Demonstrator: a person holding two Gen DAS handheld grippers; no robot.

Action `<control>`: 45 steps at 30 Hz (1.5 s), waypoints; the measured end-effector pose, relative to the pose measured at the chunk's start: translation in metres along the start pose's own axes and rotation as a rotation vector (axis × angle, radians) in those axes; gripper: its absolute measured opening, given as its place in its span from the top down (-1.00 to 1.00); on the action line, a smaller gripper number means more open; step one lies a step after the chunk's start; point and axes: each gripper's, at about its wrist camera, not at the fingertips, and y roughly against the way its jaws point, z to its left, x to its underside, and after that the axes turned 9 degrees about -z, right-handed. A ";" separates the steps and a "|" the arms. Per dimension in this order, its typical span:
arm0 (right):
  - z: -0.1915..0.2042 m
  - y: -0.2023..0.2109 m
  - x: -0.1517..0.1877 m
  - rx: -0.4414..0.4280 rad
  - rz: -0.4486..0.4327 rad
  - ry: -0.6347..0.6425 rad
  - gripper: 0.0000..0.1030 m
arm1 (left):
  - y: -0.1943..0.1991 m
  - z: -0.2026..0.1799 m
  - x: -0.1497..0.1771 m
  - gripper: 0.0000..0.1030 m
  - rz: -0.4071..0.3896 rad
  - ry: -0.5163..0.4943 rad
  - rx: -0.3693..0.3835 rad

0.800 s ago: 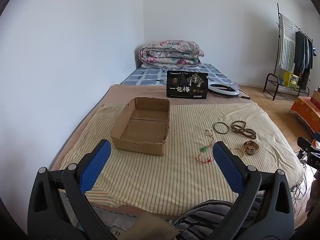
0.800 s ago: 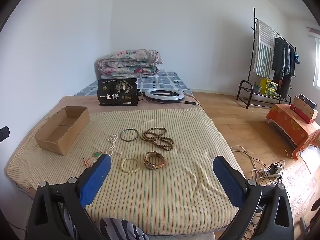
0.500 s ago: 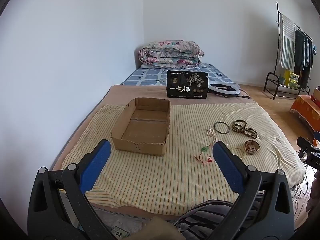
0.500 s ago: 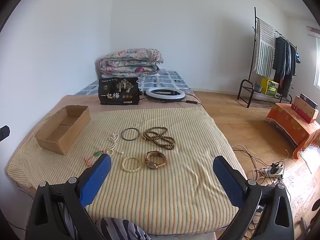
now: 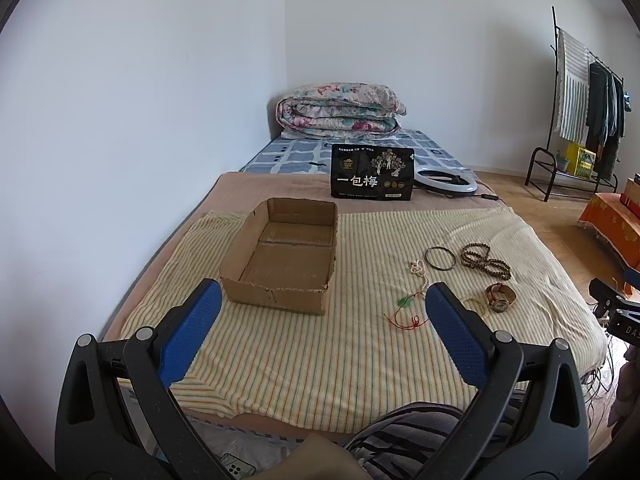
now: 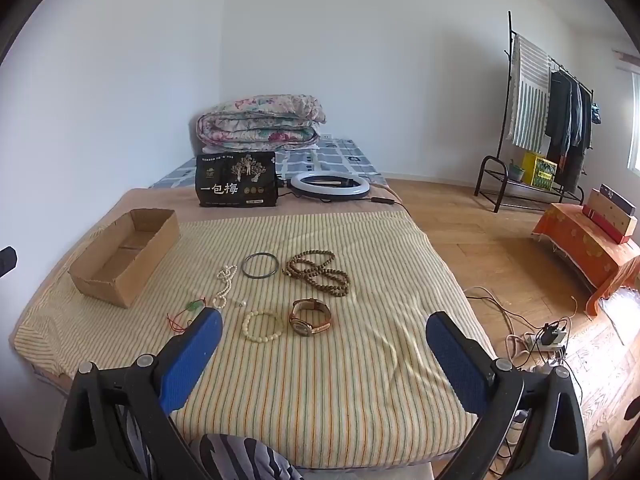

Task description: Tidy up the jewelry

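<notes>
An open, empty cardboard box [image 5: 284, 256] [image 6: 124, 256] sits on the striped bed cover. To its right lie a dark bangle [image 6: 260, 265], a brown bead necklace [image 6: 318, 272], a white pearl string [image 6: 225, 285], a red cord with a green pendant [image 6: 188, 312], a cream bead bracelet [image 6: 262, 326] and a brown-strapped watch [image 6: 311, 317]. My left gripper [image 5: 320, 332] is open and empty, near the bed's front edge before the box. My right gripper [image 6: 322, 350] is open and empty, just short of the bracelet and watch.
A black printed bag [image 6: 236, 179], a ring light [image 6: 330, 185] and a folded quilt [image 6: 260, 124] lie at the far end of the bed. A clothes rack [image 6: 540, 120], an orange-covered stand [image 6: 588, 252] and floor cables [image 6: 532, 332] are to the right.
Both grippers have edged slightly forward toward the bed. Nothing on the bed has moved and both grippers stay open.
</notes>
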 end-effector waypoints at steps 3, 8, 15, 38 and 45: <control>-0.001 0.001 0.000 0.000 -0.003 0.002 -0.99 | -0.001 -0.003 0.000 -1.00 -0.001 0.000 0.000; 0.001 0.000 0.000 0.000 -0.001 0.002 -0.99 | 0.003 -0.003 -0.002 -1.00 -0.003 0.000 0.001; 0.001 0.000 0.000 0.001 -0.002 0.003 -0.99 | 0.006 -0.002 -0.014 -1.00 -0.006 0.003 0.007; 0.001 0.000 0.004 0.001 0.008 0.002 -0.99 | 0.009 -0.004 -0.016 -1.00 -0.011 0.008 0.012; 0.001 0.000 0.005 0.001 0.009 0.003 -0.99 | 0.010 -0.005 -0.015 -1.00 -0.012 0.007 0.012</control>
